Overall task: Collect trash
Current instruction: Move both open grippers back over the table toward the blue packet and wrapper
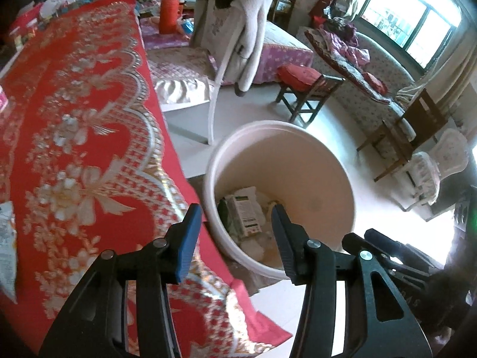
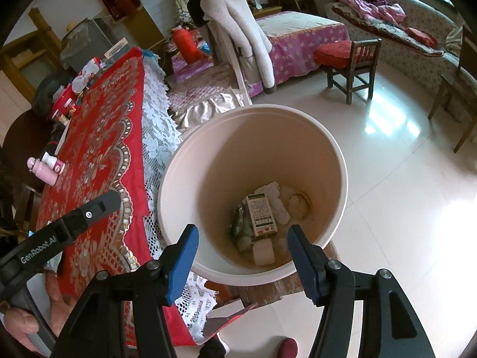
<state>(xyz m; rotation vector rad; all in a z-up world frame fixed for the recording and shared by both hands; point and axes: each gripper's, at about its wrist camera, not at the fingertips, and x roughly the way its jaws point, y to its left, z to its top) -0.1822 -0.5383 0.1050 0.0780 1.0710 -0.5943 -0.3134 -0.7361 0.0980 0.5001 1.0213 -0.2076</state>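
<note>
A cream plastic bucket [image 1: 313, 161] stands on the floor beside the table with the red cloth [image 1: 74, 125]. Trash lies at its bottom: a green-and-white carton [image 2: 262, 216], a green wrapper [image 2: 240, 228] and white tissue [image 2: 272, 191]. My left gripper [image 1: 235, 211] hangs open over the bucket's near left rim, nothing between its blue pads. My right gripper [image 2: 243, 232] is open too, above the bucket's near rim [image 2: 238, 274], and holds nothing. In the left wrist view the carton [image 1: 249, 214] shows between the fingers, deep in the bucket.
A crinkled wrapper [image 1: 6, 238] lies at the table's near left edge. Small pink bottles [image 2: 47, 167] stand on the cloth. A white chair with a coat [image 2: 235, 29] stands behind the bucket, and a low wooden chair [image 2: 348, 59] further off. A hand [image 2: 29, 319] holds the left tool. A shoe [image 2: 286, 347] is below.
</note>
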